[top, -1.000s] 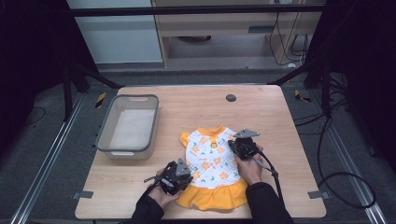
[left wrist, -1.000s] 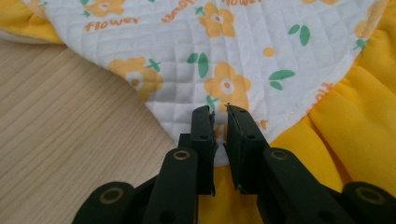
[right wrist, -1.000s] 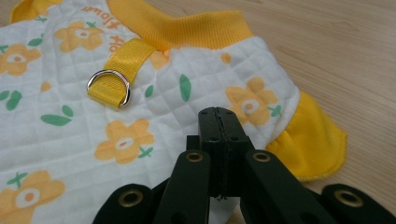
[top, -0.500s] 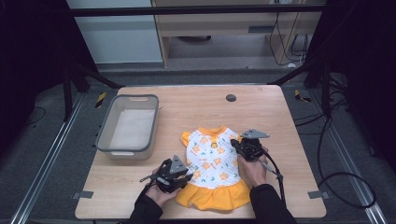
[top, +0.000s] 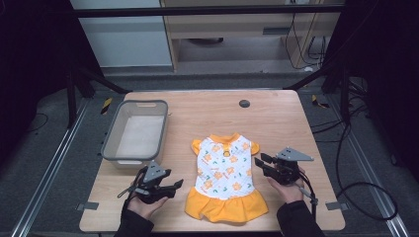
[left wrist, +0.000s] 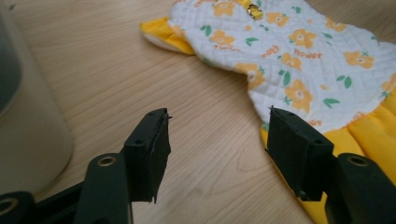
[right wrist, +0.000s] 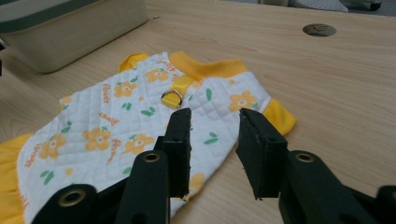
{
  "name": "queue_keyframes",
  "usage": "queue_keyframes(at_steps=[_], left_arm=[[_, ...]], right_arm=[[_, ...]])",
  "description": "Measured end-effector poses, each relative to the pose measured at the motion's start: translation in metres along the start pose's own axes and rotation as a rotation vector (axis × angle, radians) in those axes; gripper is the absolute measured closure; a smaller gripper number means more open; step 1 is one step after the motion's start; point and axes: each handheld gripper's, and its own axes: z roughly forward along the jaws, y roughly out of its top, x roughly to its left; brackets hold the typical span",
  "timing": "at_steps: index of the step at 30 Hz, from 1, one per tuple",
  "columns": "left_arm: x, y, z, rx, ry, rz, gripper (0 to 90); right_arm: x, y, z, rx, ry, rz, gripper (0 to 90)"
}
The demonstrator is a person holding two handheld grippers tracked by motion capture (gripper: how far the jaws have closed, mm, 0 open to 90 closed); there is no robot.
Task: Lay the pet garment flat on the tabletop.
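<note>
Nearest the camera in the high view, two hands came in over the table's (top: 316, 123) front edge, one to each side of a small dress (top: 226, 176). The left hand (top: 143, 206) held the left gripper (top: 174, 186) just off the dress's left side, near the skirt; its jaws stood wide apart with nothing between them. In the left gripper view the left gripper (left wrist: 217, 140) hung low over bare wood, one jaw over the table and the other over the edge of the yellow skirt (left wrist: 369, 135), though contact could not be told.

The right hand (top: 288, 189) held the right gripper (top: 261, 161) just beside the dress's right edge, close to the sleeve. Its jaws were partly open, narrower than the left pair, and empty. In the right gripper view the right gripper (right wrist: 215, 144) pointed across the white quilted bodice (right wrist: 140, 126), with a metal ring (right wrist: 172, 97) on a yellow strap just past the jaw tips.

The dress lay flat, collar away from the person and yellow skirt toward the front edge, a little right of the table's middle.

Farther back on the left stood a grey bin (top: 160, 111), apart from the dress. A round dark hole (top: 244, 103) sat in the tabletop near the far edge.
</note>
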Motion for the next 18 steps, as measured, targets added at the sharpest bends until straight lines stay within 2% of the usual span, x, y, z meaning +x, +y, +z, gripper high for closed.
queue_keyframes(at_steps=[4,8,12,16,18], left_arm=[[0.01,-0.012,-0.009,0.002,0.022,-0.021,32.5],[0.02,-0.02,-0.018,-0.02,0.051,-0.023,28.0],[0.028,-0.026,-0.023,-0.032,0.084,-0.03,24.9],[0.038,-0.031,-0.027,-0.036,0.123,-0.042,23.0],[0.04,-0.032,-0.028,-0.036,0.128,-0.048,22.6]], right_arm=[[-0.002,-0.009,-0.014,0.002,-0.016,0.006,52.7],[-0.007,-0.02,-0.024,0.017,-0.049,0.002,44.7],[-0.014,-0.03,-0.033,0.042,-0.061,0.037,38.3],[-0.02,-0.037,-0.042,0.047,-0.088,0.068,32.9],[-0.023,-0.04,-0.047,0.038,-0.107,0.077,31.2]])
